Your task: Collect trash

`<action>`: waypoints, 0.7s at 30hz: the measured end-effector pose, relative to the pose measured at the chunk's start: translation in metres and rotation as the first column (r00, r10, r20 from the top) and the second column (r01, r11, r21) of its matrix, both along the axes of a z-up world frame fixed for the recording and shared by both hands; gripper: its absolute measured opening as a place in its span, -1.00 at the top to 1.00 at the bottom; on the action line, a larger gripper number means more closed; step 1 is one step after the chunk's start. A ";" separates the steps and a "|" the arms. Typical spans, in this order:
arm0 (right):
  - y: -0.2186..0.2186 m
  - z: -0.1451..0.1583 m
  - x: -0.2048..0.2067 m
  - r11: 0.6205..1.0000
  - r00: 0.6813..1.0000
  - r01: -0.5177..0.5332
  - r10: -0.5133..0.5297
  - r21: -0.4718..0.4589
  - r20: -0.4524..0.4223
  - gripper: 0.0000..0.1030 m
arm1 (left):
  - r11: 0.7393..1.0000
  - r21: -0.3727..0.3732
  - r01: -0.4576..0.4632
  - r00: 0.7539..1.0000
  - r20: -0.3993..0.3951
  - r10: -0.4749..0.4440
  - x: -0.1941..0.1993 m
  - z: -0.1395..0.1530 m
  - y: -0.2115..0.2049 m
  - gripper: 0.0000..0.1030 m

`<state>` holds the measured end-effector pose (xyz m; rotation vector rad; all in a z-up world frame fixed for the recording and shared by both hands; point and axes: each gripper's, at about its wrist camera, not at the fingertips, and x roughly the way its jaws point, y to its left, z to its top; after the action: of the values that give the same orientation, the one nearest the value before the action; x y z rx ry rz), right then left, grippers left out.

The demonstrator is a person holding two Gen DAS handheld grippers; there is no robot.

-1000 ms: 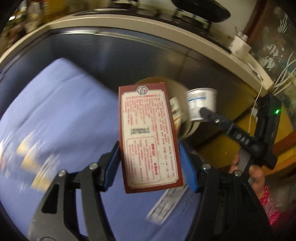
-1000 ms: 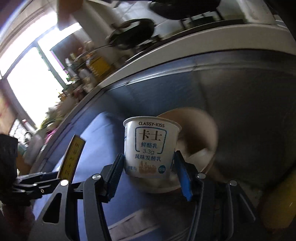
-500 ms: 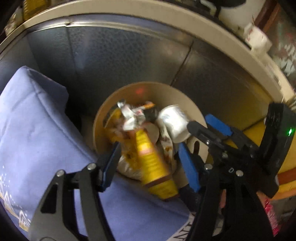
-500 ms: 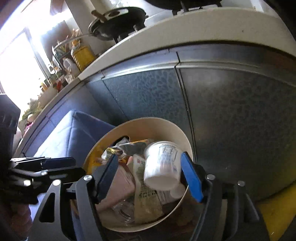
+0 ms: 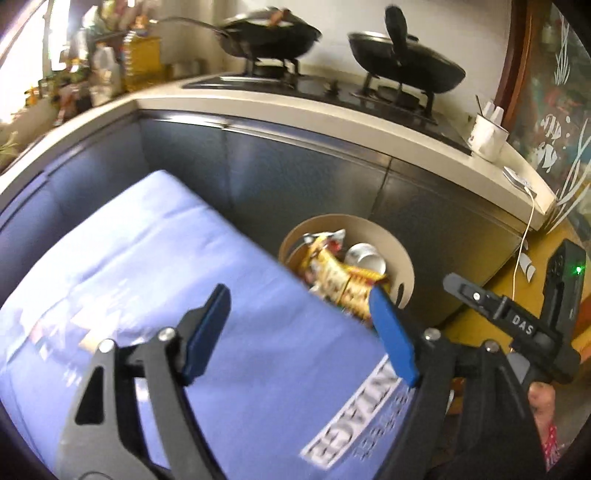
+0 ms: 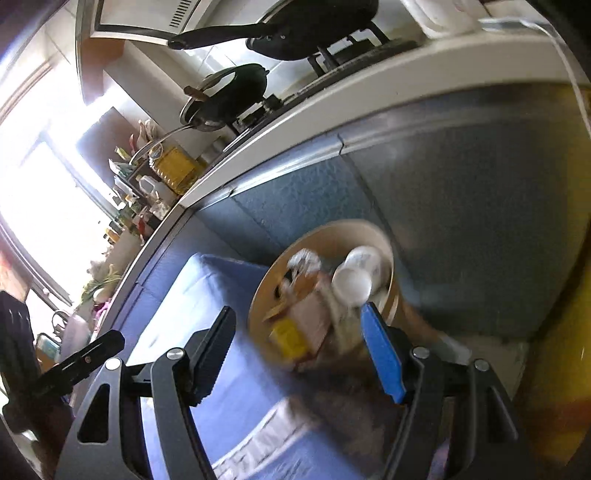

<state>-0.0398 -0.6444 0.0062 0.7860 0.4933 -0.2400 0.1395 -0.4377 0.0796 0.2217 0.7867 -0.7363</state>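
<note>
Left tongs (image 5: 299,332): spread, nothing between the blue pads; the jaws have just been opening, and the red-and-white carton they pinched 1 second ago is gone from them. Right tongs (image 6: 295,350): spread, likewise empty; their jaws have also just been opening, and the white yogurt cup (image 6: 356,275) they carried 1 second ago now lies on its side in the bin. Bin (image 5: 400,251): 1 round tan bin on the floor against the dark cabinet front, holding the cup, yellow wrappers (image 5: 340,284) and other blurred packaging; the carton cannot be picked out for certain among them. Judgement: both pieces look delivered, so this round of collecting appears done and both tongs are free for the next item. Compared with half a second ago, both views sit farther back from the bin, which now shows smaller and beyond the pads instead of between them. Blue cloth (image 5: 155,266): covers the surface below both tongs, printed lettering at its near edge, no trash visible on the part shown. Counter (image 5: 332,107): pale top above the cabinets, carrying 2 black pans (image 5: 273,33) on a stove and a small white cup (image 5: 487,136) at its right end.
</note>
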 end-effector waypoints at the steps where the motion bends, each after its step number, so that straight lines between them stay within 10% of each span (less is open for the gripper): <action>1: 0.011 -0.001 -0.007 1.000 1.000 0.003 -0.003 0.009 -0.004 -0.34 | 1.000 -0.002 -0.017 1.000 0.007 0.017 -0.007 0.001 0.014 -0.44; 21: 0.134 0.034 -0.048 0.997 0.992 -0.066 0.062 -0.036 -0.112 -0.60 | 0.989 -0.036 -0.145 0.987 0.064 0.147 -0.084 0.023 0.132 -0.88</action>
<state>-0.0882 -0.5103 0.0400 0.7193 0.6159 -0.2339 0.0552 -0.3059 0.1024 0.1580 0.7194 -0.5991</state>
